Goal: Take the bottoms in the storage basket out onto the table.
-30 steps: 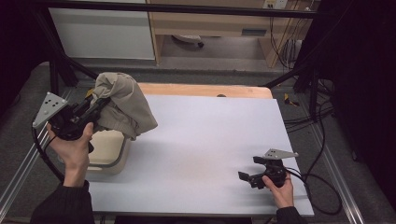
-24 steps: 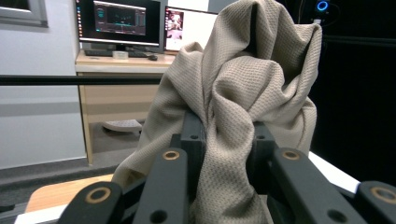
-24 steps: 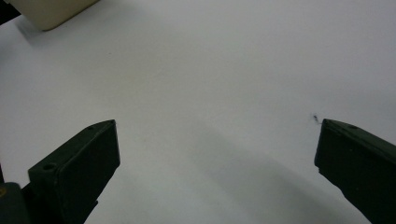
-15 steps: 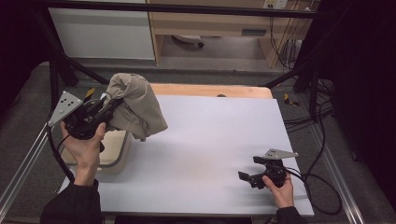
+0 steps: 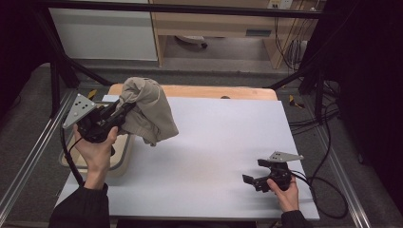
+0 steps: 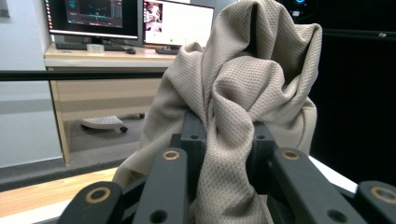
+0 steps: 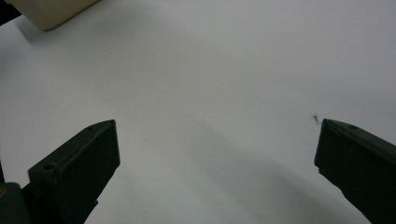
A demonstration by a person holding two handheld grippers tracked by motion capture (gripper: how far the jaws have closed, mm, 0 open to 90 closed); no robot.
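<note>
Jaws of left gripper (image 6: 223, 140) clamping beige cloth (image 5: 148, 110), carried rightward off tub (image 5: 119, 151)

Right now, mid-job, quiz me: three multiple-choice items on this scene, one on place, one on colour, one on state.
1. Where is the cloth?
A. Flat at the table's centre
B. Lifted in the left claw
C. Under the right claw

2. The cloth's colour?
A. Beige
B. Blue
C. Red

3. The right claw's jaws are:
A. Clamped on cloth
B. Wide apart, empty
C. Holding the tub

Answers: 1 B, fabric bunches between its jaws in the left gripper view. 2 A, tan weave shows. 3 B, bare table lies between them.
</note>
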